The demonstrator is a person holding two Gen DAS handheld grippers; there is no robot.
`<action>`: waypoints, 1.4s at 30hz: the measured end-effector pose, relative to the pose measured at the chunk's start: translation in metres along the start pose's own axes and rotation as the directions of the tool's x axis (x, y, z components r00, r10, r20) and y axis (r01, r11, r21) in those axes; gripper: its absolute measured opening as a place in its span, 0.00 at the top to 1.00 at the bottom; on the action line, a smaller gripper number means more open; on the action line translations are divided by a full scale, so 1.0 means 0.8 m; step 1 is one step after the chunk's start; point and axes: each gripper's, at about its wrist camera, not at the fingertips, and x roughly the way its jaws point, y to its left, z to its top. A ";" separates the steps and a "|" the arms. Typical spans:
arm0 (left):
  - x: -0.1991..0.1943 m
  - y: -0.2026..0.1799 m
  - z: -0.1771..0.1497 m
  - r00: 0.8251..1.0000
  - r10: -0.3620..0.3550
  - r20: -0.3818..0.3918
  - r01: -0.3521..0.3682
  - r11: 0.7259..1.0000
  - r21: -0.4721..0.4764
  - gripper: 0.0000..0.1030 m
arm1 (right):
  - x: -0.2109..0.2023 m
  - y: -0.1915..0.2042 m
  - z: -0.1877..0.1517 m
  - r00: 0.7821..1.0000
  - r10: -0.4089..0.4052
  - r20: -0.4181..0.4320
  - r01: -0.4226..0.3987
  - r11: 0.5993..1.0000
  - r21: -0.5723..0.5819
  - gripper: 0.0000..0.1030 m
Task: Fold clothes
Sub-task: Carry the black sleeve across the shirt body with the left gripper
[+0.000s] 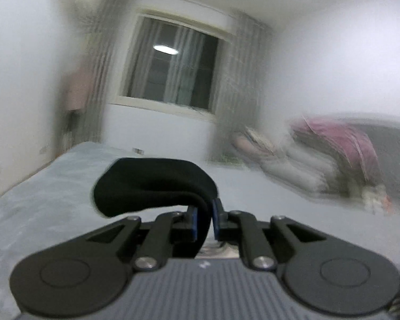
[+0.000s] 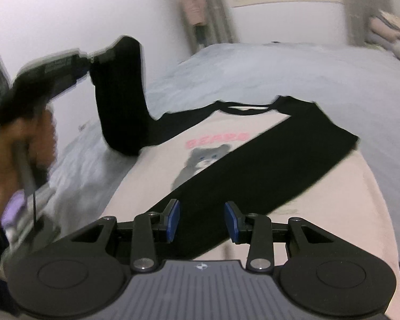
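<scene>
Right gripper [image 2: 202,218] parted above folded black sleeve [image 2: 253,165], left gripper [image 1: 204,220] clamping other sleeve [image 1: 152,184], lifted

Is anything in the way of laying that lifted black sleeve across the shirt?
Nothing visible. The left gripper holds the black sleeve up; the shirt's front below is bare, though the other sleeve already crosses it diagonally.
</scene>
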 end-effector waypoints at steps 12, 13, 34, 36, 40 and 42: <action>0.007 -0.049 -0.027 0.985 -0.115 -0.127 0.133 0.980 0.147 0.72 | -0.001 -0.051 0.015 0.998 -0.059 0.019 0.055 0.985 0.164 0.55; 0.003 -0.051 -0.025 0.987 -0.104 -0.126 0.122 0.982 0.145 0.72 | 0.001 -0.052 0.016 0.998 -0.059 0.018 0.055 0.984 0.169 0.55; 0.032 0.058 -0.045 0.883 0.133 -0.449 -0.259 0.937 -0.233 0.72 | 0.140 0.047 0.052 0.997 -0.073 -0.027 0.063 0.959 -0.277 0.85; 0.032 0.061 -0.047 0.880 0.134 -0.455 -0.261 0.938 -0.229 0.72 | 0.128 0.030 0.053 0.996 -0.091 -0.013 0.086 0.971 -0.223 0.93; 0.023 0.063 -0.044 0.884 0.128 -0.450 -0.249 0.943 -0.221 0.72 | 0.062 -0.006 0.065 0.986 -0.120 0.115 0.127 0.990 -0.054 0.93; 0.025 0.060 -0.046 0.881 0.134 -0.454 -0.247 0.949 -0.197 0.72 | 0.022 -0.022 0.066 0.972 -0.148 0.184 0.147 0.989 0.022 0.93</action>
